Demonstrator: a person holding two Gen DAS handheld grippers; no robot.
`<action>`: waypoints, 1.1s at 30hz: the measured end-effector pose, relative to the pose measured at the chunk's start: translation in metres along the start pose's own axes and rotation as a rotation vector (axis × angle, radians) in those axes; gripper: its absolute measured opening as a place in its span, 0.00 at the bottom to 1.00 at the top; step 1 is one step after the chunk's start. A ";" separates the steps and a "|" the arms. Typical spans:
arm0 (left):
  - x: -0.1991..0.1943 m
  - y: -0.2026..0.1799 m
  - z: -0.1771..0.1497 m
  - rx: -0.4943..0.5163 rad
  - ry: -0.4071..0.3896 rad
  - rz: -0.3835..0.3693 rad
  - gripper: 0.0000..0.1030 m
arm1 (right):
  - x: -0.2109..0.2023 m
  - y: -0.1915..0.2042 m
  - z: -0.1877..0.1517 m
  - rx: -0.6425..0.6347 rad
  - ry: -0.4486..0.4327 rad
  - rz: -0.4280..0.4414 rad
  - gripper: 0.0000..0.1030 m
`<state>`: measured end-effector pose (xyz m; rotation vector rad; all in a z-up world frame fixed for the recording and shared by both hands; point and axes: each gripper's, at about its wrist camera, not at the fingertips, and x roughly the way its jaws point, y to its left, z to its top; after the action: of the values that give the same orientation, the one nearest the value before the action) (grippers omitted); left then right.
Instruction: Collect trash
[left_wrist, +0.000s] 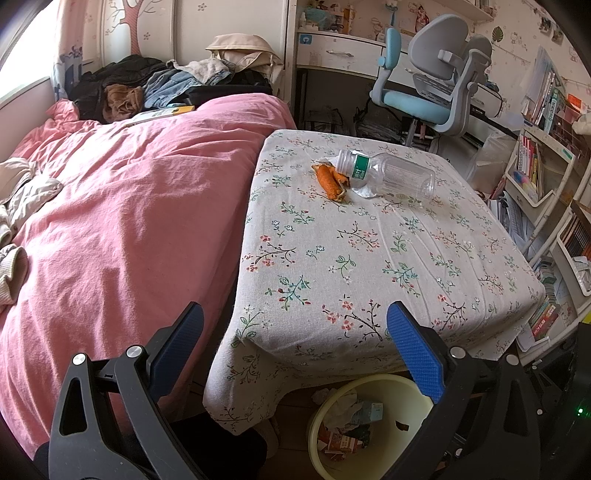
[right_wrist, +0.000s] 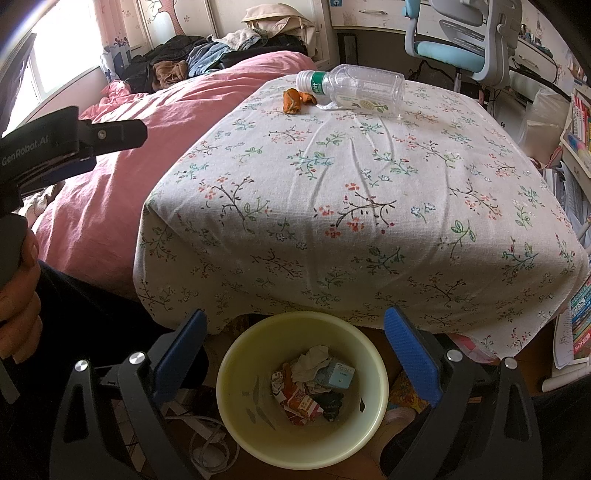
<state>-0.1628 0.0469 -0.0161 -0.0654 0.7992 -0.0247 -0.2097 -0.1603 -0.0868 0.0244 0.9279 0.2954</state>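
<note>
Jaws of both the left gripper and right gripper stand wide open, holding nothing. Beyond them, at the table's far end, a clear bottle lies beside orange peel. Below the right jaws sits a bin with wrappers.

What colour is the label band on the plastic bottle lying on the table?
Green with white print, near the neck of the clear bottle. It shows best in the left wrist view.
</note>
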 end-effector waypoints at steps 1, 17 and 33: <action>0.000 0.000 0.000 0.000 0.000 0.000 0.93 | 0.000 0.000 0.000 0.000 0.000 0.000 0.90; 0.000 0.000 0.000 0.000 0.000 0.000 0.93 | 0.000 0.000 0.000 0.001 0.000 0.000 0.90; -0.003 0.006 0.004 -0.020 -0.005 0.023 0.93 | -0.014 0.002 0.003 -0.015 -0.077 -0.019 0.90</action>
<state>-0.1620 0.0536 -0.0115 -0.0752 0.7955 0.0054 -0.2159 -0.1613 -0.0736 0.0131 0.8494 0.2824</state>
